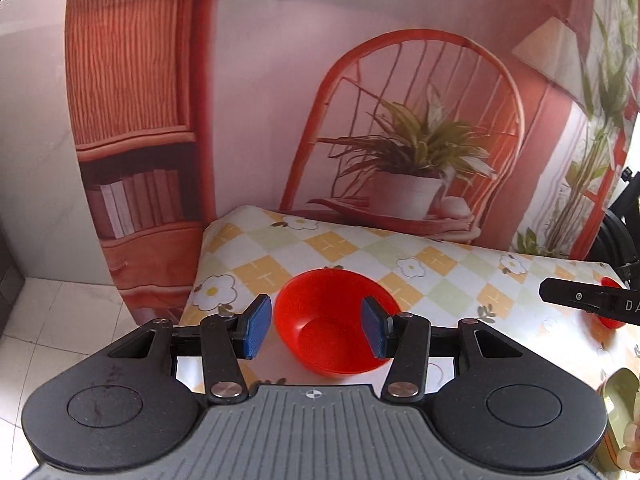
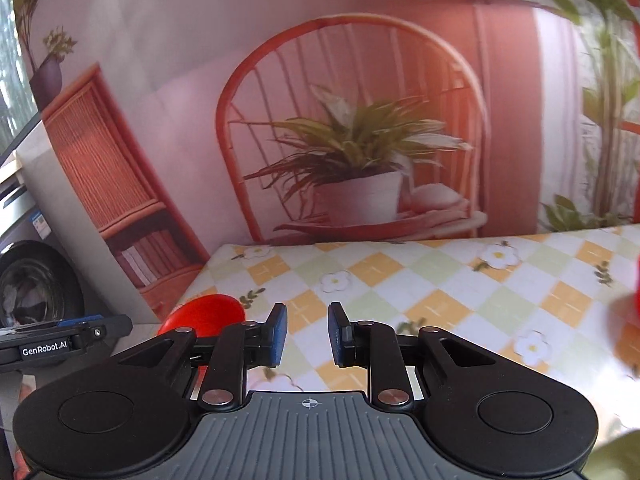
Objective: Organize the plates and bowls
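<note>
One red bowl (image 1: 334,326) rests upright on the surface (image 1: 440,276), near its front-left corner, on a checked floral cloth. The left claw (image 1: 316,330) is released: its two blue pads (image 1: 256,326) stand apart, one on each side of the bowl, with no visible contact. A second red item (image 1: 610,304) sits at the right edge, partly hidden; its type cannot be told. The right claw (image 2: 307,334) is released and empty, with two pads parted above the cloth. One printed backdrop (image 1: 360,80) stands behind the surface.
</note>
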